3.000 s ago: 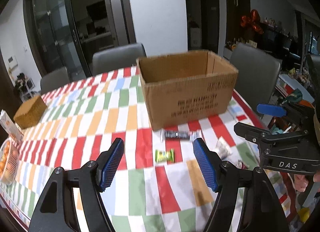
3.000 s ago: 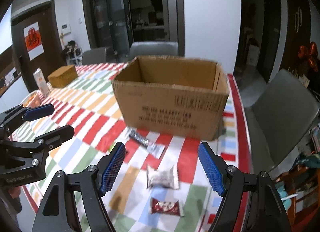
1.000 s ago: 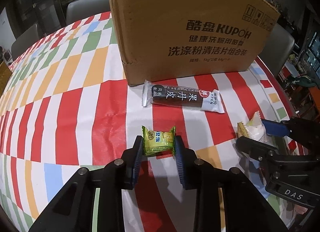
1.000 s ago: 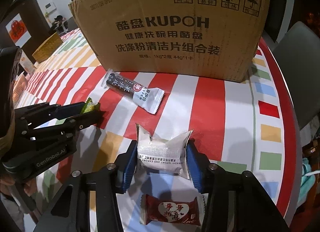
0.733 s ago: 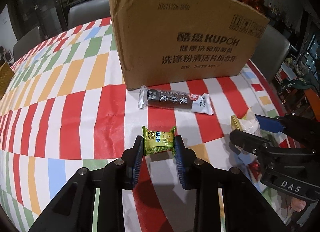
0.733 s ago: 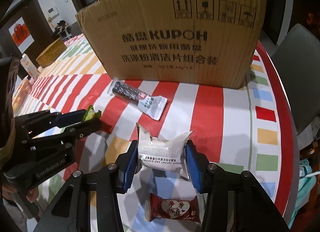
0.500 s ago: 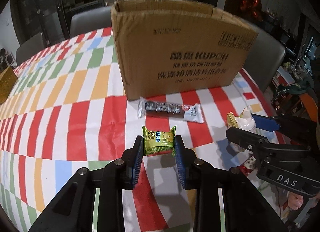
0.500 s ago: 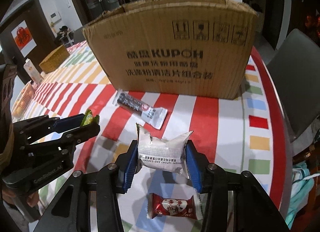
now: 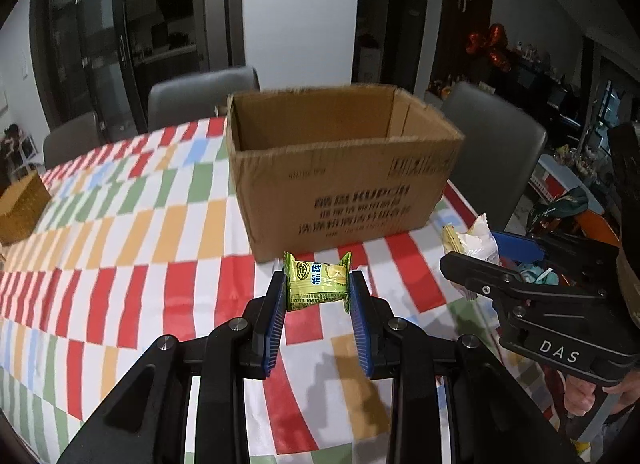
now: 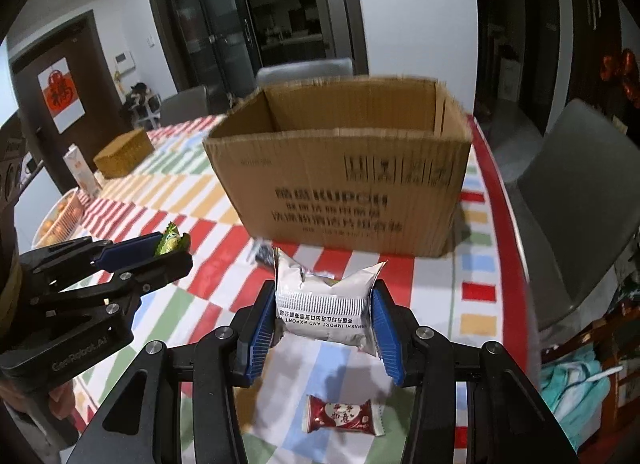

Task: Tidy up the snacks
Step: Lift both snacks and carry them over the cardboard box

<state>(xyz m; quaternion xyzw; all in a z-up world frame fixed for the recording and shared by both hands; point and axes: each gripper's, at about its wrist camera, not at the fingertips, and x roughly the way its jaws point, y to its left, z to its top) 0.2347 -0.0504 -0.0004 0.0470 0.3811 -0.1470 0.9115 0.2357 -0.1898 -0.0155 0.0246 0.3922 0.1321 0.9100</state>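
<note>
- Standing on the chequered tablecloth [image 9: 120,248], the open cardboard box [image 9: 344,184] is the largest item and, by judgement, the destination for the snacks; its interior shows bare walls, and its floor cannot be seen from either view.
- The right gripper [image 10: 326,314] pinches a silver-white snack packet [image 10: 324,304] across its width, the blue pads pressed into both sides, held clear of the table short of the box's near wall.
- The left gripper [image 9: 318,298] pinches a small green snack packet [image 9: 318,282] between its pads, likewise off the table and short of the box front.
- A red wrapped candy [image 10: 342,418] lies loose on the cloth below the right gripper, not yet collected.
- A dark bar wrapper [image 10: 262,254] shows only partly at the foot of the box; its state is unclear.
- Step in hand, as judged: transport of two gripped packets toward the box, pick-up complete, release not yet made.
- Next move calls for carrying each packet over the near rim before the jaws spread; the risk is clipping the cardboard edge or the two grippers crowding each other above the opening.
</note>
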